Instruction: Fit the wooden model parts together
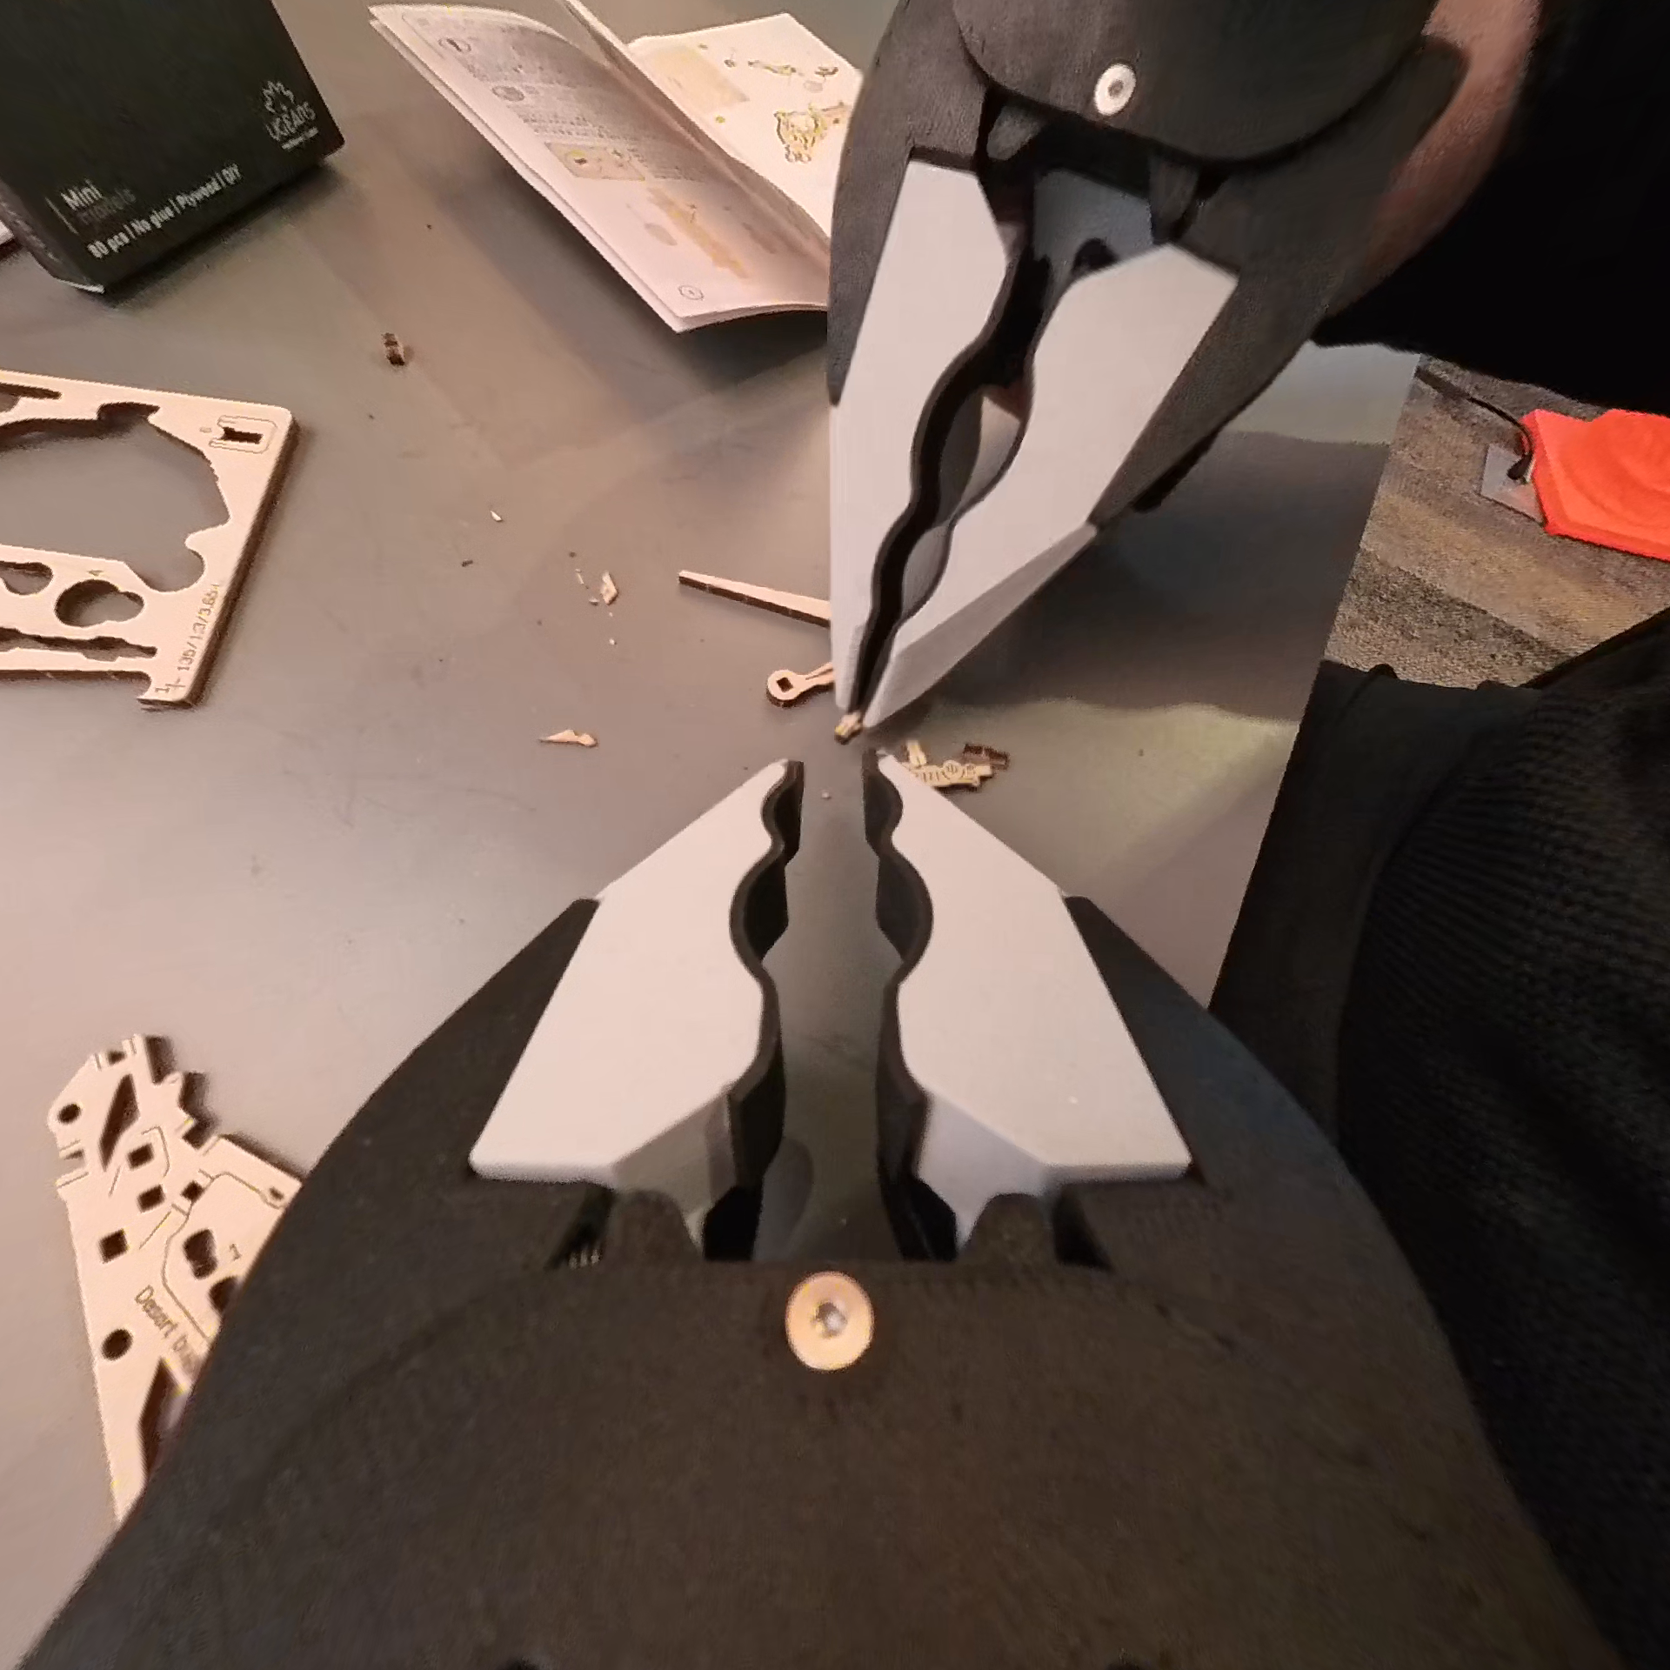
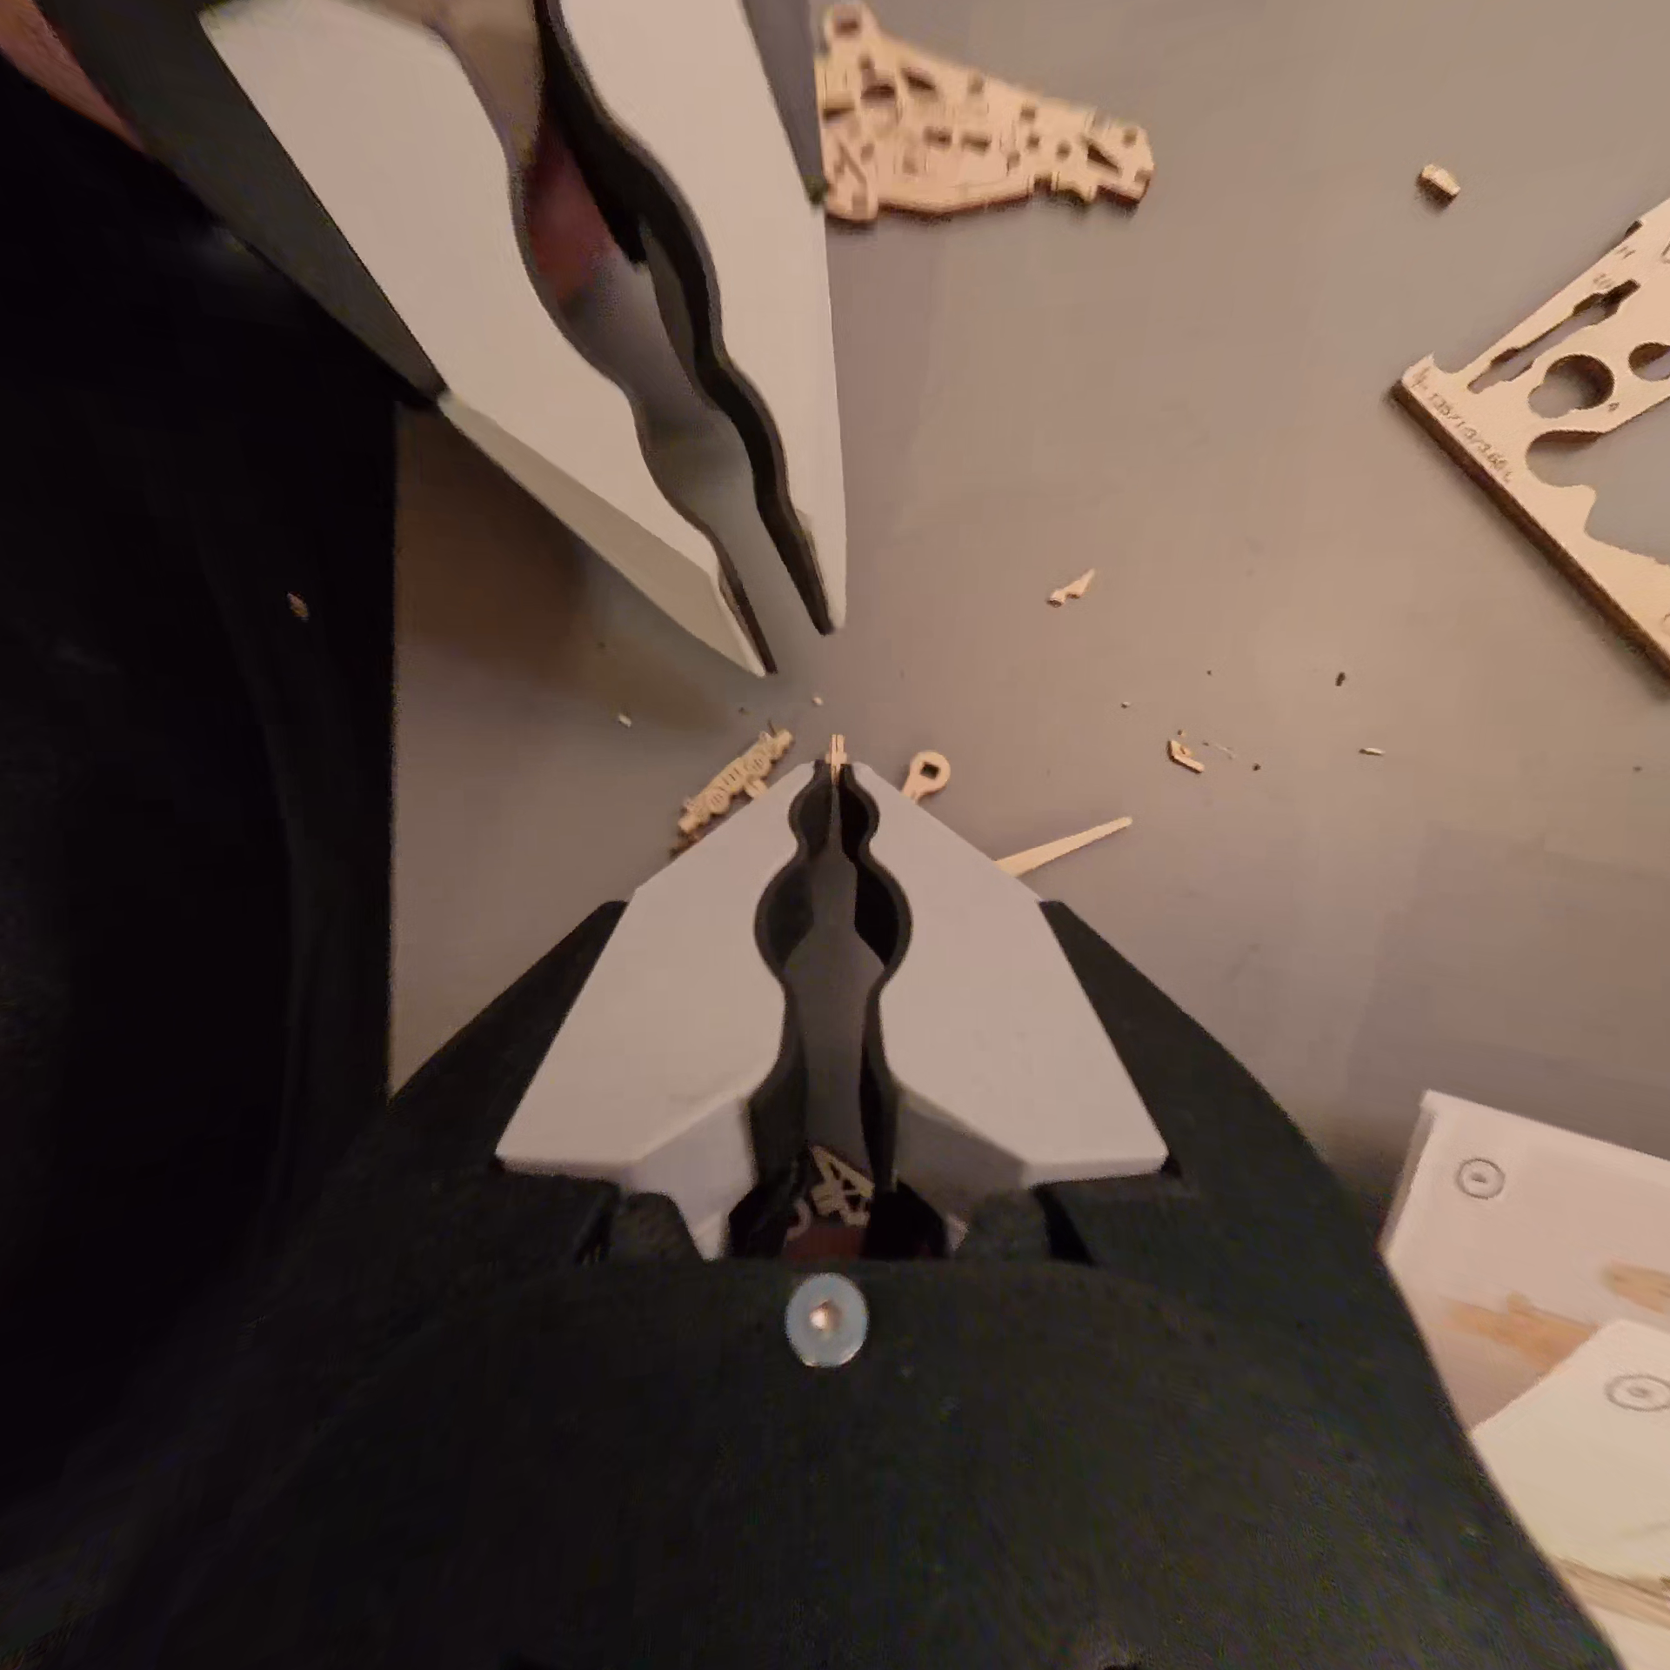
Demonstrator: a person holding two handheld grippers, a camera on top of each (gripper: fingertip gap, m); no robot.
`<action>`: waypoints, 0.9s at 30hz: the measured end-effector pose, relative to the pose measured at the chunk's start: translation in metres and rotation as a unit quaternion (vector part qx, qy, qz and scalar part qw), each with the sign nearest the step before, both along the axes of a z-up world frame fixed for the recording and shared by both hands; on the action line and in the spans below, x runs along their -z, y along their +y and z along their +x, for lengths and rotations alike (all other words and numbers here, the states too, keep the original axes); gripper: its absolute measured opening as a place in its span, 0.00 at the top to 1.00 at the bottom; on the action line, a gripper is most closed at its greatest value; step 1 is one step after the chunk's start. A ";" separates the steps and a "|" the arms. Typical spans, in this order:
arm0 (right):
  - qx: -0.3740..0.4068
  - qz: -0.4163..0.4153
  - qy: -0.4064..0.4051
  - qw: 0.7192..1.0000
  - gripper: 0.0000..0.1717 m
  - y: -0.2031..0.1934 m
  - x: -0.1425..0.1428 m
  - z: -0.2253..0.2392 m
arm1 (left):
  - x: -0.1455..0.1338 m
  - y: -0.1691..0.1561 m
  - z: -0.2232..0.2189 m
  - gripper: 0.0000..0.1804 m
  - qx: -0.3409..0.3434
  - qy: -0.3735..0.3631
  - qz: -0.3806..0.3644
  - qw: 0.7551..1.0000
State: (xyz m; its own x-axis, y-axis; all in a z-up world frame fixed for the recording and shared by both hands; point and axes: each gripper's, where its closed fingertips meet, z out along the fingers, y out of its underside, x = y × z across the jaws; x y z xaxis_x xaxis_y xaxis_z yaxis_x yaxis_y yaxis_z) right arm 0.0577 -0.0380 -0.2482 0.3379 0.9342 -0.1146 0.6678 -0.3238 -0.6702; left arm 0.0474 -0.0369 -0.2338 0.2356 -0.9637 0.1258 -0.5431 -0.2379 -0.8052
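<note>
Two hand-held grippers: both over a grey bench (image 1: 379,886), tips close together near the centre of each view.
Left hand-held gripper (image 1: 832,775): fingers parted with a clear gap, only bare bench between them, nothing gripped.
Right hand-held gripper (image 2: 836,766): fingertips pinched on a tiny wooden part (image 2: 838,748), whose pale end sticks out past the tips; in the left wrist view it comes down from the upper right.
Small engraved wooden piece (image 1: 949,770): flat on the bench, just right of the left hand-held gripper's tips.
Ring-ended wooden piece (image 1: 795,684): on the bench, beside the right hand-held gripper's tips.
Thin wooden stick (image 1: 750,594): lying just above the ring-ended piece.
Cut-out plywood sheets: one at the left edge (image 1: 136,542), another at lower left (image 1: 136,1202).
Open booklet (image 1: 633,154): top centre of the left wrist view.
Dark box (image 1: 154,117): upper left corner.
Wood chips (image 1: 569,738): scattered mid-frame.
</note>
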 end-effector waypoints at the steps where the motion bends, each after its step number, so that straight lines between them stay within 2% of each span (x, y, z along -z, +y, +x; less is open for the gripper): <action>1: 0.007 -0.014 0.031 0.999 1.00 0.000 -0.008 -0.002 | -0.002 0.001 0.000 0.93 -0.003 -0.003 0.004 1.000; 4: 0.047 -0.079 0.158 0.983 1.00 0.003 -0.041 -0.005 | -0.013 0.007 0.002 0.91 -0.012 -0.019 0.028 0.999; 7: 0.089 -0.169 0.292 0.937 1.00 0.011 -0.073 0.002 | -0.033 0.010 0.008 0.89 -0.007 -0.036 0.064 0.997; 11: 0.121 -0.231 0.367 0.893 1.00 0.016 -0.086 0.016 | -0.056 0.013 0.016 0.89 -0.004 -0.064 0.082 0.995; 15: 0.128 -0.241 0.403 0.874 1.00 0.015 -0.095 0.022 | -0.068 0.013 0.024 0.89 0.000 -0.079 0.090 0.993; 18: 0.123 -0.203 0.387 0.891 1.00 0.011 -0.096 0.023 | -0.073 0.012 0.030 0.90 0.006 -0.082 0.094 0.992; 23: 0.087 -0.015 0.255 0.963 1.00 0.004 -0.095 0.025 | -0.084 0.006 0.037 0.92 0.032 -0.099 0.079 0.991; 27: 0.059 0.089 0.163 0.981 1.00 0.001 -0.097 0.028 | -0.083 0.001 0.042 0.95 0.054 -0.088 0.080 0.991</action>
